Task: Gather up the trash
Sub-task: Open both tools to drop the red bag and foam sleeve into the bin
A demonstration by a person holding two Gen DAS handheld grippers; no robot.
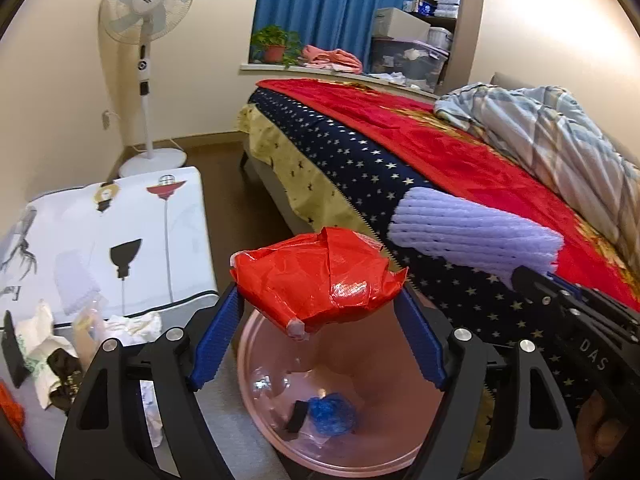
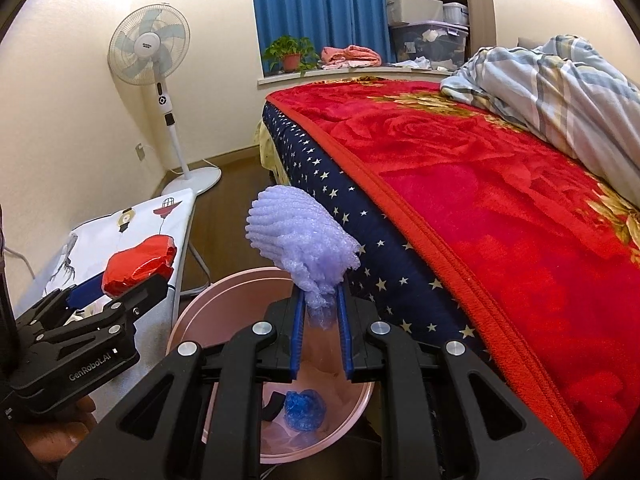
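Observation:
A crumpled red plastic wrapper sits squeezed between the blue pads of my left gripper, which is shut on it above the pink bin. My right gripper is shut on the narrow end of a lavender foam net sleeve, which sticks up over the bin's far rim. In the left wrist view the foam net and the right gripper come in from the right. A blue crumpled wad and clear plastic lie in the bin's bottom.
The bed with a red blanket and a starred sheet runs along the right, close to the bin. On the left stands a white printed table with paper scraps on it. A standing fan is in the far corner.

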